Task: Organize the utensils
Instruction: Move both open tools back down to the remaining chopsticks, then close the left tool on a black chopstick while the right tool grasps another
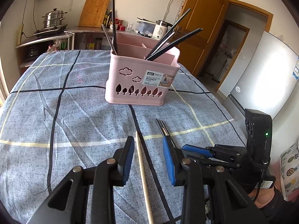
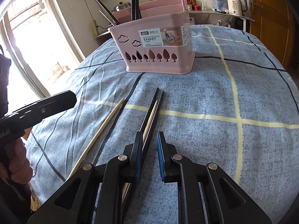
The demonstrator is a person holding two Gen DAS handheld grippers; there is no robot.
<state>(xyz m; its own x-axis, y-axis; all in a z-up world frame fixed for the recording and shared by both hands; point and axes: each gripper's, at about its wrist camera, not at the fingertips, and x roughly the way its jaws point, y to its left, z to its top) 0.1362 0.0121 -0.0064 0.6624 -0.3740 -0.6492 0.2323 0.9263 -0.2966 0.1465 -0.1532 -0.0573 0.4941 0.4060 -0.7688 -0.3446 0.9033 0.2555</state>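
the left gripper point(image 1: 148, 160) is held with its jaws apart and nothing clamped; a single pale chopstick point(image 1: 143, 175) lies on the tablecloth point(image 1: 74, 123) in the gap between them, untouched. the right gripper point(image 2: 148, 155) is also parted, more narrowly, and empty; a bundle of dark chopsticks point(image 2: 151, 110) with a second pale one among them runs just inside its left finger. the pink basket point(image 1: 138, 82) stands ahead of both tools, well apart from the fingertips, with dark chopsticks already upright in it.

risks, as judged: the right jaws sit off-centre over the bundle, so a closure may catch only some sticks and the rest may be rolled aside or scattered. the pale stick under the left tool is thin and round and may be pinched at an angle and slip out. the two tools are close together and could be knocked against each other. the leaning sticks in the basket may obstruct insertion. beyond the basket, a counter with a kettle point(image 2: 236, 4) is noted, clear of the work.
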